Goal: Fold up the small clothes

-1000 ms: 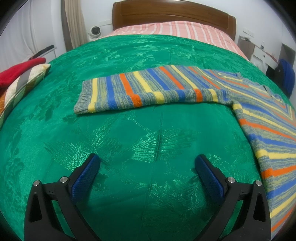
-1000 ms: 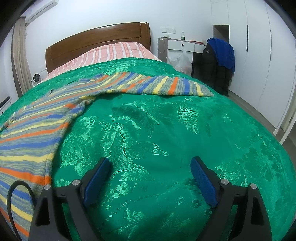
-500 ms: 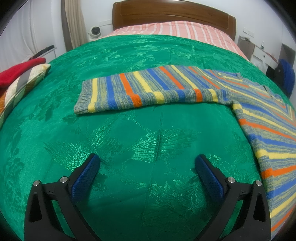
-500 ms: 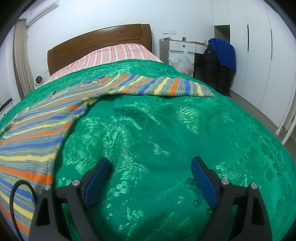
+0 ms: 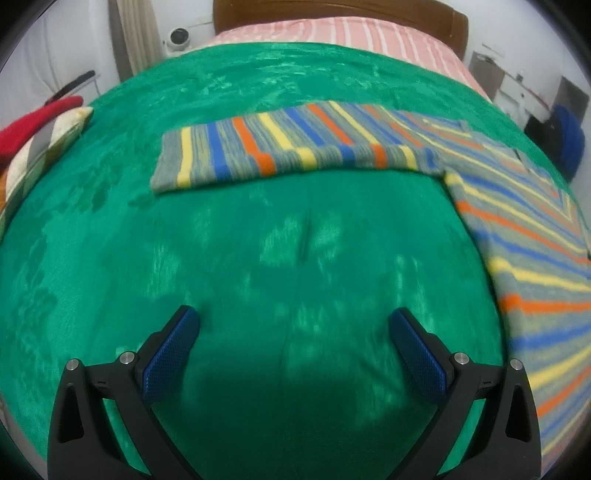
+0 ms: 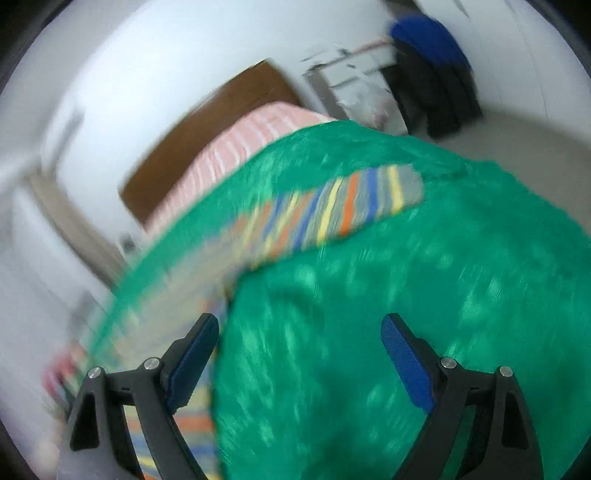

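A striped sweater in grey, blue, orange and yellow lies flat on the green bedspread (image 5: 258, 258). In the left wrist view its left sleeve (image 5: 295, 147) stretches across ahead and its body (image 5: 524, 240) lies at the right. My left gripper (image 5: 294, 325) is open and empty, above bare bedspread short of the sleeve. In the blurred, tilted right wrist view the other sleeve (image 6: 351, 210) lies ahead. My right gripper (image 6: 299, 332) is open and empty, its left finger (image 6: 192, 358) over the sweater's edge.
A wooden headboard (image 5: 332, 7) and pink striped sheet (image 5: 332, 31) are at the far end. A red item on a checked cushion (image 5: 33, 125) lies at the left edge. A desk with dark and blue clothes (image 6: 432, 66) stands beyond the bed's right side.
The right gripper has swung and tilted fast, so its view is now rotated and blurred. The left gripper has moved a little forward. Both stay open; the sweater has not moved.
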`<state>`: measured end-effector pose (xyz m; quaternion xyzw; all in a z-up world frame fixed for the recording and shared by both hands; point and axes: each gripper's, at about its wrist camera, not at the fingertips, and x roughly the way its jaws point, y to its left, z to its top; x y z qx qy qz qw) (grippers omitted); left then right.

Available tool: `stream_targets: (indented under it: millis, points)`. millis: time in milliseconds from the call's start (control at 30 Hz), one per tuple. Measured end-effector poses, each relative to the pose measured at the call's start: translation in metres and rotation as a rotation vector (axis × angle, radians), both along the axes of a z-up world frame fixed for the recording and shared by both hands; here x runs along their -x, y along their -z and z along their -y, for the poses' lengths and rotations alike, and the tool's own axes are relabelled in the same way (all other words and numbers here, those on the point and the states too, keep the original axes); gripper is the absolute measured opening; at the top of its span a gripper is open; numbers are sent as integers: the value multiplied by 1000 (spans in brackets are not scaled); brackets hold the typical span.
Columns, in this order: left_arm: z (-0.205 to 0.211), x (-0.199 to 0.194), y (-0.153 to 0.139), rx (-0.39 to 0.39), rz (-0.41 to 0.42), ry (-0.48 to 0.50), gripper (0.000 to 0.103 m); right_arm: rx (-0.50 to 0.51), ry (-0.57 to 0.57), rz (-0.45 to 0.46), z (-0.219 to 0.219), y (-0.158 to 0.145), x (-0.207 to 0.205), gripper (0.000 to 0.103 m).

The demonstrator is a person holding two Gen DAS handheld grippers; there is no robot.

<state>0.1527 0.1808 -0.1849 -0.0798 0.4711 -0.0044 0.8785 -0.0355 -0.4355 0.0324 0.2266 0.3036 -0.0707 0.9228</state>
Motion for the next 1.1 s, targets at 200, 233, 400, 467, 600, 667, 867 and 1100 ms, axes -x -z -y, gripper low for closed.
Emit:
stream_targets:
  millis: [200, 233, 400, 467, 600, 667, 867, 1100]
  points:
    - [5, 16, 7, -34, 105, -12, 103, -290, 191, -29, 114, -5, -54, 78]
    - [6, 17, 7, -41, 116, -14, 103, -302, 229, -46, 129, 0, -66, 77]
    - [5, 20, 7, -42, 139, -17, 103, -364, 222, -86, 151, 20, -109, 62]
    - [5, 21, 8, -43, 152, -19, 103, -356, 188, -101, 149, 24, -123, 49]
    - [5, 24, 8, -42, 166, -23, 103, -306, 159, -170, 146, 28, -145, 5]
    - [6, 24, 8, -45, 169, -24, 103, -224, 172, -184, 140, 21, -147, 5]
    - [7, 27, 8, -48, 185, -27, 103, 130, 51, -150, 57, -43, -167, 5]
    - [6, 29, 8, -35, 199, -28, 103, 120, -365, -49, -128, -94, -222, 5]
